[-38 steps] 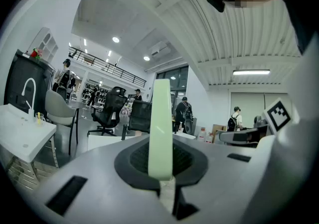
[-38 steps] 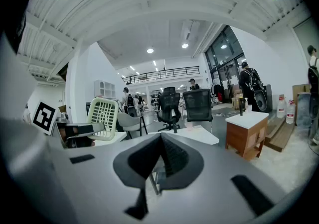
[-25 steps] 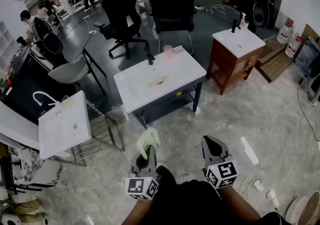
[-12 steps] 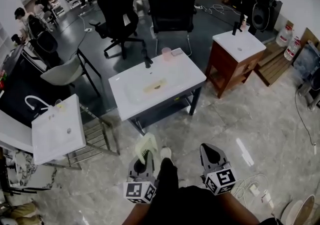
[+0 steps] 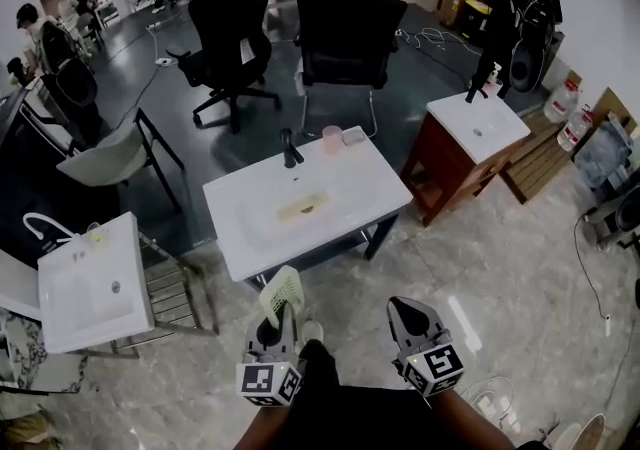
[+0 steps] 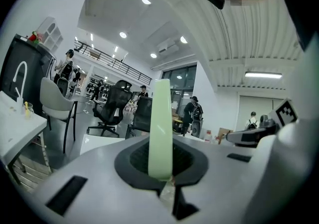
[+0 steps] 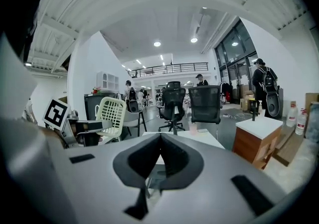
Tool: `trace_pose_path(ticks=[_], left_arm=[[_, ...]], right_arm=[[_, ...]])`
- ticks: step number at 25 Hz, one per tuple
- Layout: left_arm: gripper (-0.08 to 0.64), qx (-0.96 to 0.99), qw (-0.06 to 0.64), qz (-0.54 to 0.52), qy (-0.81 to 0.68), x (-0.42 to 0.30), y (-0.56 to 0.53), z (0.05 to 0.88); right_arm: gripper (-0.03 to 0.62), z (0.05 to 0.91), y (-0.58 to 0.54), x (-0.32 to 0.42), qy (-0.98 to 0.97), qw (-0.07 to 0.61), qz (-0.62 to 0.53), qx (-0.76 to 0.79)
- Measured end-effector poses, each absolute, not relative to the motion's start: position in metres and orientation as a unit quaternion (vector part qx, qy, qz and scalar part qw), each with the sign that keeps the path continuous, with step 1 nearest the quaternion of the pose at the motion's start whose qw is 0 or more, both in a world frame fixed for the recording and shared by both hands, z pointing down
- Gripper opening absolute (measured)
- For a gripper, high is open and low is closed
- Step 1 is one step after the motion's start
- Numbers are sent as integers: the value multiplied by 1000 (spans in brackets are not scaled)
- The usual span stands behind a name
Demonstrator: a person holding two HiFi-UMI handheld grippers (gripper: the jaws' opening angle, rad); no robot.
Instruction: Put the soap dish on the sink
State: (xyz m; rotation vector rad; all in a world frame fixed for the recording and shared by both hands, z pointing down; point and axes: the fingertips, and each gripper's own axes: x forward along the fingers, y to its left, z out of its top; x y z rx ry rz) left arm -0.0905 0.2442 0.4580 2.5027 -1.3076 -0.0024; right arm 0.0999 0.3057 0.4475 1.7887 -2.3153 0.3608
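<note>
A pale green slatted soap dish (image 5: pixel 283 294) stands upright in my left gripper (image 5: pixel 276 318), which is shut on its lower edge. In the left gripper view the soap dish (image 6: pixel 161 128) shows edge-on between the pads. My right gripper (image 5: pixel 407 308) is level with it on the right, shut with nothing in it. From the right gripper view (image 7: pixel 157 158) the soap dish (image 7: pixel 110 113) appears at the left. The white sink (image 5: pixel 370 183), on a dark stand with a black faucet (image 5: pixel 290 148), is ahead of both grippers across a strip of floor.
A pink cup (image 5: pixel 331 139) stands on the sink's far edge. Another white sink (image 5: pixel 90 278) sits at the left, and a wooden cabinet sink (image 5: pixel 480 128) at the right. Office chairs (image 5: pixel 345 33) stand behind. Cables (image 5: pixel 490 393) lie on the floor at the right.
Both grippers have travelled forward toward the white sink, which now lies nearer in the head view. The left gripper still holds the soap dish; the right stays shut.
</note>
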Motion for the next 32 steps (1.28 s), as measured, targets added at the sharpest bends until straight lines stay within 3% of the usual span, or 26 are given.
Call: trace_pose_path(ticks=[16,32], left_arm=[[23,854,206,-34,-477,-153,56,469],[23,842,231,-10,-487,-158,-4,490]], right_arm=[[-3,468,103,56,-787,120,155,585],[-3,477,20,65,-785,101,165,589]])
